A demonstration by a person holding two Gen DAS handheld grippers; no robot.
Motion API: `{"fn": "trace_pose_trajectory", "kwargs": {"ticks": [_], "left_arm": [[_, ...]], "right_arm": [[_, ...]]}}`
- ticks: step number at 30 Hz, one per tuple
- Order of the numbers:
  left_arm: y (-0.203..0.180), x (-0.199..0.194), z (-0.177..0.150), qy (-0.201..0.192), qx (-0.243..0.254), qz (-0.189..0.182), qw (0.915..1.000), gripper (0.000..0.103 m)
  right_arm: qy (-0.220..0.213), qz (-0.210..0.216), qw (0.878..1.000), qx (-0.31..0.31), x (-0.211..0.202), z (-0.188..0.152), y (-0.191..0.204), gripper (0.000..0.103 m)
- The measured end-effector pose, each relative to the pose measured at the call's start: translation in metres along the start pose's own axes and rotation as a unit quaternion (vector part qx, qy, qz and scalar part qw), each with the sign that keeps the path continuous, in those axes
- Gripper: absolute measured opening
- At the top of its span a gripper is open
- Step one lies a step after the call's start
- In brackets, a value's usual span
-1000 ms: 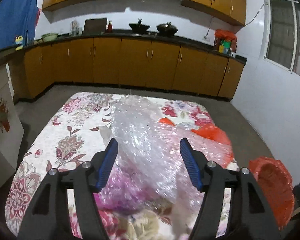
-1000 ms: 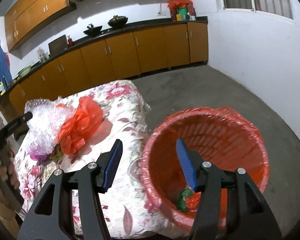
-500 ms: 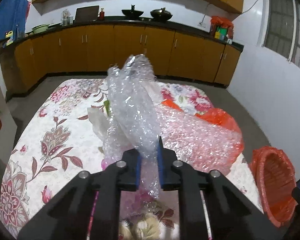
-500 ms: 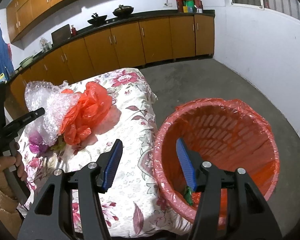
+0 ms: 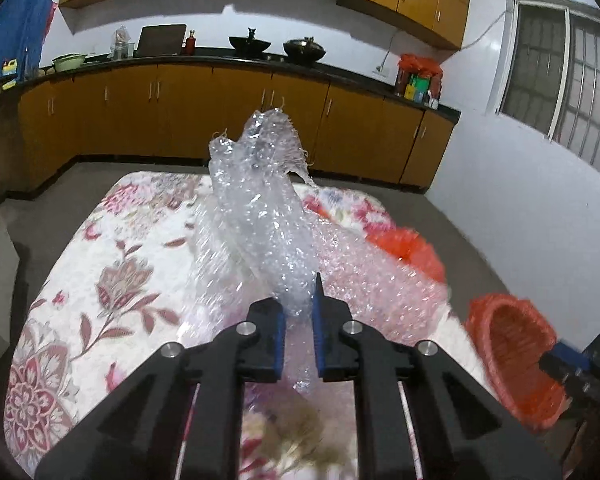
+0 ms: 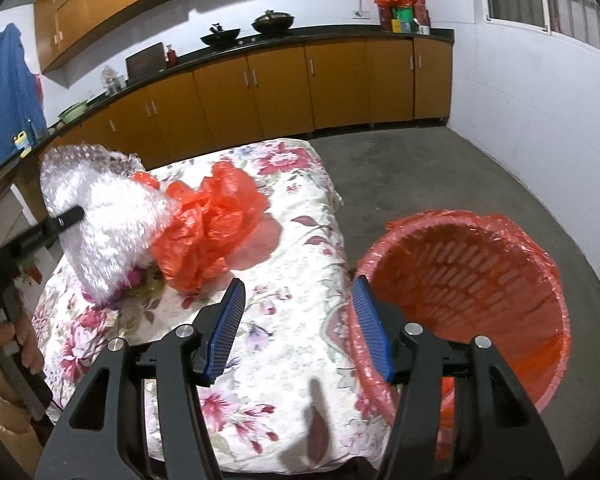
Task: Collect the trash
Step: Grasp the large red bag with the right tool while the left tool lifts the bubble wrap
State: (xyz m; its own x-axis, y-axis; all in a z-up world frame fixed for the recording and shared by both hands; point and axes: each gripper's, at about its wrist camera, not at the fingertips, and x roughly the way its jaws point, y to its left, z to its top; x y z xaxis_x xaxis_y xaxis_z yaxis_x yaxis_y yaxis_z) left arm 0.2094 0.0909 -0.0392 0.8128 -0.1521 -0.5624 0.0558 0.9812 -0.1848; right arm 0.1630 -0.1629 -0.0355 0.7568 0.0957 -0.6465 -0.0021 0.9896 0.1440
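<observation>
Bubble wrap pinched above the floral counter, bin waiting at its edge

Bare grey floor surrounds the counter; the red-lined mesh bin stands against its right edge. The left gripper fingers clamp crinkly clear bubble wrap. The right gripper fingers stand apart, empty. A crumpled red plastic bag touches the wrap.

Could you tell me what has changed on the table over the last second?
The left tongs closed on the bubble wrap and lifted its end off the table. The right tongs stayed open and empty; the red bag and bin stayed put.
</observation>
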Motion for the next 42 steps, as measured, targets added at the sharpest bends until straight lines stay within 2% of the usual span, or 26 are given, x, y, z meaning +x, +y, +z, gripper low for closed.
{"fn": "trace_pose_trajectory", "kwargs": {"ticks": [5,10,14,18,21,22,25,32,42], "left_arm": [[0.018,-0.003,-0.019,0.01,0.001,0.022,0.9997,0.013],[0.035,-0.008,-0.024,0.011,-0.011,0.036,0.9992,0.023],[0.04,-0.011,-0.024,0.012,-0.016,0.04,0.999,0.024],[0.045,-0.016,-0.026,0.009,-0.022,0.043,0.9988,0.029],[0.049,-0.022,-0.027,0.008,-0.025,0.038,0.9989,0.026],[0.051,-0.024,-0.027,0.006,-0.026,0.037,0.9989,0.017],[0.056,-0.031,-0.027,0.002,-0.024,0.039,0.9989,0.012],[0.071,-0.057,-0.028,-0.023,-0.031,0.044,0.9983,0.011],[0.107,-0.098,-0.024,-0.061,-0.063,0.085,0.9925,0.011]], "right_arm": [[0.004,0.006,1.0,-0.005,0.001,0.0,0.007,0.057],[0.005,0.01,1.0,-0.01,0.001,0.0,0.011,0.057],[0.008,0.014,1.0,-0.012,0.002,-0.001,0.014,0.057],[0.01,0.016,1.0,-0.018,0.002,-0.002,0.02,0.057],[0.01,0.018,1.0,-0.022,0.001,-0.002,0.024,0.057],[0.01,0.019,1.0,-0.022,0.001,-0.002,0.024,0.057],[0.009,0.022,0.999,-0.025,0.001,-0.002,0.028,0.057],[0.008,0.036,0.999,-0.038,0.002,0.0,0.044,0.057],[0.007,0.079,0.995,-0.055,0.029,0.016,0.09,0.057]]}}
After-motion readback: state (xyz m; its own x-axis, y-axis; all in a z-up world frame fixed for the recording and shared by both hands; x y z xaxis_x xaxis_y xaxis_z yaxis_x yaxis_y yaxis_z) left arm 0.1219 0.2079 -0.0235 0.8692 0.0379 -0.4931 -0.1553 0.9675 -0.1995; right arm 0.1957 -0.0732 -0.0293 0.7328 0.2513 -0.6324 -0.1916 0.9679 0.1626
